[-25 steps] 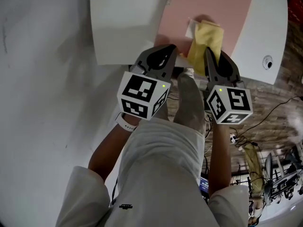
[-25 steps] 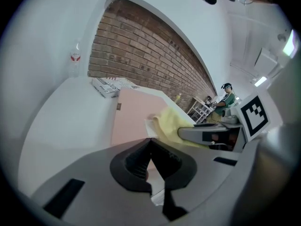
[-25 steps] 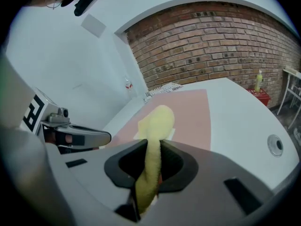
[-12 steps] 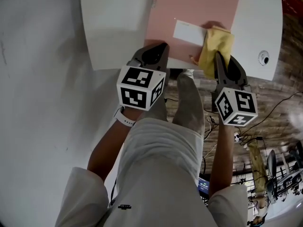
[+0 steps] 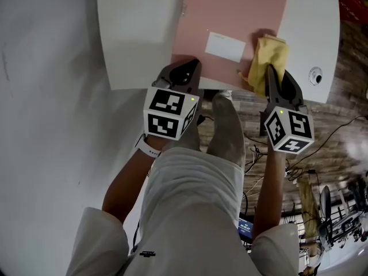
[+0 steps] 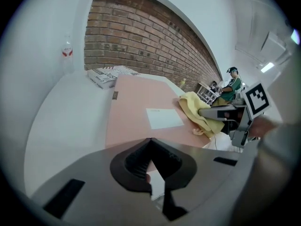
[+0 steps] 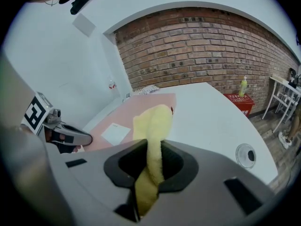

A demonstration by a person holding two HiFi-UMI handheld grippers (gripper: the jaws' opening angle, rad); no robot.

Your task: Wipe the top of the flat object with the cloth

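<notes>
Table (image 5: 138,33): white, its near edge is running just in front of the person's legs; a wide bare strip is lying left of the board and a narrower one to its right, with a round cable hole (image 5: 314,76) near the right corner.
Pink board (image 5: 230,10): lying flat on the table, its near edge reaching about to the table's near edge; most of its top is showing bare and open.
Yellow cloth (image 5: 269,53): bunched, resting on the board at its right edge near the near corner, just right of the white label (image 5: 225,46).
Right gripper (image 5: 269,73): jaws clamping the cloth, which is rising between them and folding forward onto the board; the arm is reaching straight ahead, the marker cube facing up.
Left gripper (image 5: 190,68): jaws together, tips sitting at the board's near left corner; whether they are pinching its edge cannot be told. The forearm, wearing a white watch (image 5: 150,147), is angling in from the left.
</notes>
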